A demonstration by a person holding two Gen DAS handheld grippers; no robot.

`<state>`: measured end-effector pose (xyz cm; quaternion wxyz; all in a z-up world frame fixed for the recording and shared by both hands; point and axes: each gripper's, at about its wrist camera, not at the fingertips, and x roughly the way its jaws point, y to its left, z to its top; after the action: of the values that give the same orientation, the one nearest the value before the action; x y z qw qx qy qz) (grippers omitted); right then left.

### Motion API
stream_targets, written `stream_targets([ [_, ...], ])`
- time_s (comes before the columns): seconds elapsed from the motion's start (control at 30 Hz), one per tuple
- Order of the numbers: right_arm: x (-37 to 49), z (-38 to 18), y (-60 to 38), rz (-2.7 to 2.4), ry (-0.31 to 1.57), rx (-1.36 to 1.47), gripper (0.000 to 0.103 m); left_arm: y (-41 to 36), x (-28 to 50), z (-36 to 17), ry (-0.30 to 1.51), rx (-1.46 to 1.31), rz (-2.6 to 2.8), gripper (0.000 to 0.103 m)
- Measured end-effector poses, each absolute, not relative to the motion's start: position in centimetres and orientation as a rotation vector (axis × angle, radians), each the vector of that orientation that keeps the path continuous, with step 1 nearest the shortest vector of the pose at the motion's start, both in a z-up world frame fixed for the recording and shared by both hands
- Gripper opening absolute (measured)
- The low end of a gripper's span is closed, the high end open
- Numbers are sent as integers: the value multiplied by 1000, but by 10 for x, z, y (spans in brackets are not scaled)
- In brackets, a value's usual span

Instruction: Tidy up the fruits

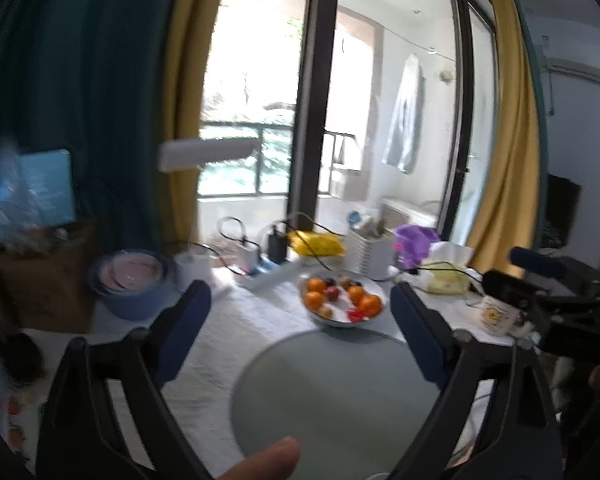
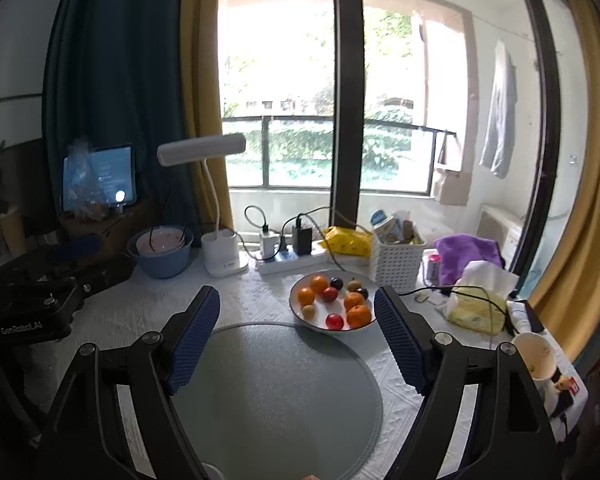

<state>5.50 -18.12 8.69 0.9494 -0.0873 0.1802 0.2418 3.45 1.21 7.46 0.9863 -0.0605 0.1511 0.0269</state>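
**A:** so where's the fruit at? I see a white bowl on the tabletop, around 12 o'clock from the grey round mat, its near rim touching the mat's far edge

**B:** yep, oranges, a red fruit and a couple of dark plums all sit inside it. Both grippers hang over the mat: left hand-held gripper is spread wide, nothing between its pads; right hand-held gripper same deal, spread and empty

**A:** blue basin at 10 o'clock, white basket at 1
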Motion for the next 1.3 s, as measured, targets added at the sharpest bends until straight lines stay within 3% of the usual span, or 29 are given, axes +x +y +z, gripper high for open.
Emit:
stream_targets([
  [0.57,-8,122,-215,407,255,-133,82,-9,-16,97,256,-78,52,97],
  [1.3,-12,125,-219,418,261,-120,83,-14,-25,103,227,-85,56,97],
])
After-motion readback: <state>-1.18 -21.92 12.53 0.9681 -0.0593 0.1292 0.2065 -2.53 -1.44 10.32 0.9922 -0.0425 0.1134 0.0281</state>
